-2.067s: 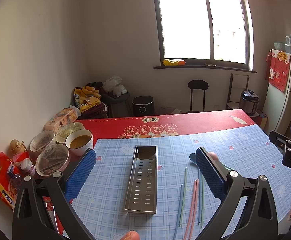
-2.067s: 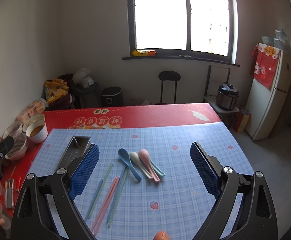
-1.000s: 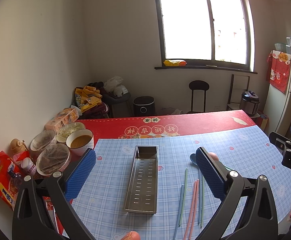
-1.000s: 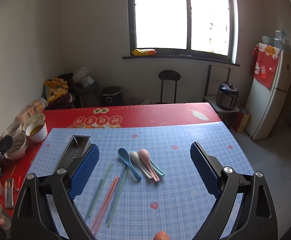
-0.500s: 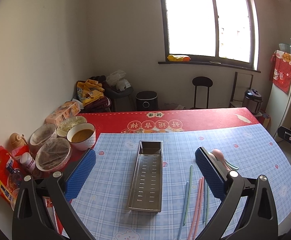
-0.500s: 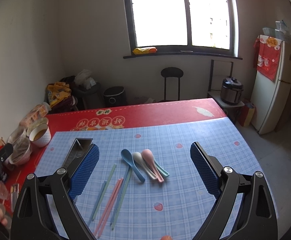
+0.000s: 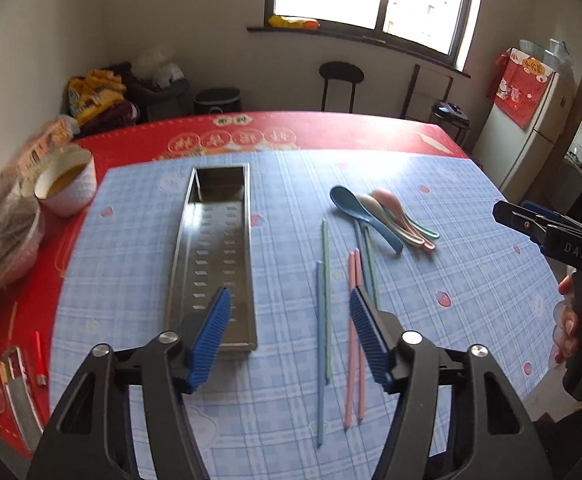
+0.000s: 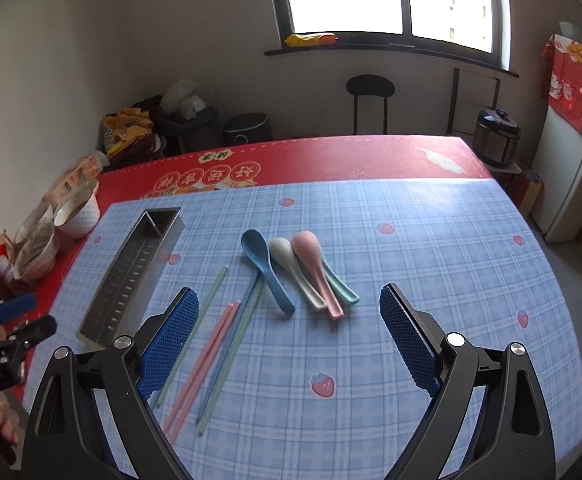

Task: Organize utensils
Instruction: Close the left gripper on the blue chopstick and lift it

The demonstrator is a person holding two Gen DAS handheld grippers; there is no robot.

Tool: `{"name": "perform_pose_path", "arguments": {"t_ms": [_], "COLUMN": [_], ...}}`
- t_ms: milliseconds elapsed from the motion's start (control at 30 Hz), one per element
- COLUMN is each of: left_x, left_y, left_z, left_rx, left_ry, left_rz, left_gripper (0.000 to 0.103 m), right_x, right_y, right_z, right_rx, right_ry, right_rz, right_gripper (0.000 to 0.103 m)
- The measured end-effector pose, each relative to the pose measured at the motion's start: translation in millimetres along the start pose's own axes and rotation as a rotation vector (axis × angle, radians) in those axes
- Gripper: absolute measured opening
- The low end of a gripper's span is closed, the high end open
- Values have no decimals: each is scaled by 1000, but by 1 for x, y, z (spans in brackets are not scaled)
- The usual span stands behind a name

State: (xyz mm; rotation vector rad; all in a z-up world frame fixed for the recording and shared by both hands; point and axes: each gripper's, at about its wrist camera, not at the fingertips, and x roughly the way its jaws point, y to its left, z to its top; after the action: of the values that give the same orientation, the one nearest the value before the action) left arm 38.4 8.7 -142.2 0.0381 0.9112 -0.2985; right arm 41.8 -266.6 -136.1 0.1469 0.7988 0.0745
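Note:
A long steel utensil tray lies empty on the blue checked mat; it also shows in the right wrist view. Right of it lie several pastel chopsticks: blue and green ones and a pink pair, also seen in the right wrist view. Beyond them lie a blue spoon, a grey spoon, a pink spoon and a green handle. My left gripper is open, hovering over the chopsticks and the tray's near end. My right gripper is open above the mat, near the spoons.
Food bowls, snack packets and small items crowd the red tablecloth's left edge. A knife-like tool lies at the near left. A stool, rice cooker and fridge stand beyond the table.
Both grippers have tilted down and moved closer over the table. The left one's fingers have narrowed somewhat and now sit over the chopsticks. Nothing on the table has moved.

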Motion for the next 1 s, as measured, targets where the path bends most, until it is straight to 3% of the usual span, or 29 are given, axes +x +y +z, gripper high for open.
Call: {"name": "perform_pose_path", "arguments": {"t_ms": [67, 133, 167, 367, 567, 700, 1000], "left_x": [16, 33, 40, 84, 122, 132, 139], "left_y": [-6, -10, -11, -20, -24, -28, -24], "left_z": [-9, -14, -17, -25, -33, -34, -32], "left_rx": [-39, -28, -24, -45, -59, -29, -10], "left_ry": [30, 58, 80, 187, 309, 325, 324], "left_rz": [-66, -64, -61, -79, -118, -64, -29], "left_gripper": [34, 20, 16, 8, 6, 6, 6], "right_x": [8, 16, 20, 32, 39, 40, 39], "right_y": [-1, -3, -4, -17, -27, -35, -46], "right_z": [-7, -13, -16, -27, -36, -39, -41], "right_rx": [-3, -3, -1, 13, 37, 51, 96], "right_ry": [25, 56, 73, 123, 159, 164, 162], "right_rz": [25, 39, 46, 72, 95, 99, 94], "right_gripper": [86, 73, 72, 54, 50, 50, 50]}}
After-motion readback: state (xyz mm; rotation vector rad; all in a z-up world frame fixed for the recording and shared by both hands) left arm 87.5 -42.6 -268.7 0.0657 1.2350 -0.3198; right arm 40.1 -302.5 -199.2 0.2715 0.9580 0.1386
